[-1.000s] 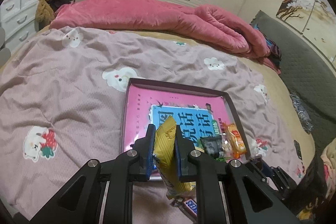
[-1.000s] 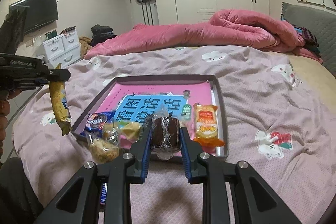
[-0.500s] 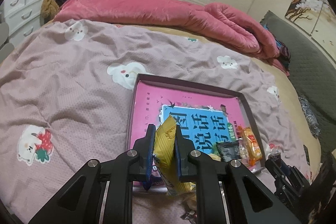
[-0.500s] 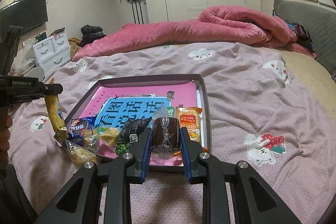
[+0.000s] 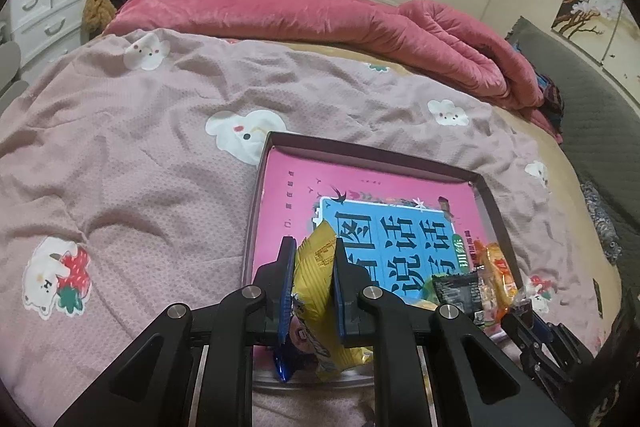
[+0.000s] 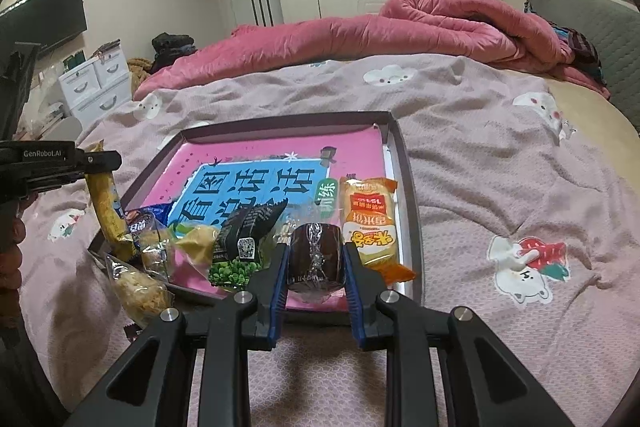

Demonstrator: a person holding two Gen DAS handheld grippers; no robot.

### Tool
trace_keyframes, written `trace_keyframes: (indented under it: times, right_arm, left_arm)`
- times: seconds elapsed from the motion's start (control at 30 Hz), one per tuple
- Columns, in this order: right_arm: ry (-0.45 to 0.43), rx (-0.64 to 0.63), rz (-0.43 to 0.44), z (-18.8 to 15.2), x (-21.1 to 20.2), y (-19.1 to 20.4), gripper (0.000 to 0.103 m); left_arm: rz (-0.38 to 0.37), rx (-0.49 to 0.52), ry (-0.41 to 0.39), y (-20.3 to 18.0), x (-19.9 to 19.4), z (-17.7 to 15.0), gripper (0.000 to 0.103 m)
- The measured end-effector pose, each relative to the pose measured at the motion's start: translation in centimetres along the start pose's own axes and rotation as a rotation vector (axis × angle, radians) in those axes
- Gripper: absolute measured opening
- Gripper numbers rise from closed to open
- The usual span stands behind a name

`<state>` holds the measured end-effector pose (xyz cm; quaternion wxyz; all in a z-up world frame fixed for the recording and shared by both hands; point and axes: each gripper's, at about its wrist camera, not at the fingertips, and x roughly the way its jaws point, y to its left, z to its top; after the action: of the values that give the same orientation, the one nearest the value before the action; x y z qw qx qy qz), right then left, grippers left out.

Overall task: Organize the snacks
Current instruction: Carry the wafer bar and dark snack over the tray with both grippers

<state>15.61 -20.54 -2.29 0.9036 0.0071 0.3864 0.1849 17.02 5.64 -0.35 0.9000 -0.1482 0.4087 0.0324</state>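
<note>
From where I stand, the yellow packet (image 5: 320, 291) is half swallowed by the left gripper's fingers (image 5: 286, 279), its lower print unreadable. At the left edge of the right wrist view, the left gripper (image 6: 60, 163) is cut off. The dark wrapped snack (image 6: 316, 259) hides the tray (image 6: 400, 163) floor behind it.
</note>
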Motion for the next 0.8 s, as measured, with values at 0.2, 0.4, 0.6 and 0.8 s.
trace_keyframes:
  times: [0.2,0.4,0.6,0.8]
  right_arm:
    - [0.014,-0.011,0.002,-0.1,1.0,0.3,0.026]
    - [0.007,-0.013,0.013,0.2,1.5,0.4,0.026]
    - [0.008,-0.005,0.022,0.0,1.8,0.3,0.026]
    - [0.010,-0.011,0.028,0.0,1.9,0.5,0.026]
  left_arm:
    - [0.023,0.007,-0.008,-0.1,0.6,0.1,0.017]
    - [0.028,0.028,0.000,-0.6,0.9,0.0,0.017]
    - [0.023,0.037,0.018,-0.9,1.5,-0.4,0.017]
    - [0.025,0.044,0.020,-1.0,1.6,-0.6,0.017]
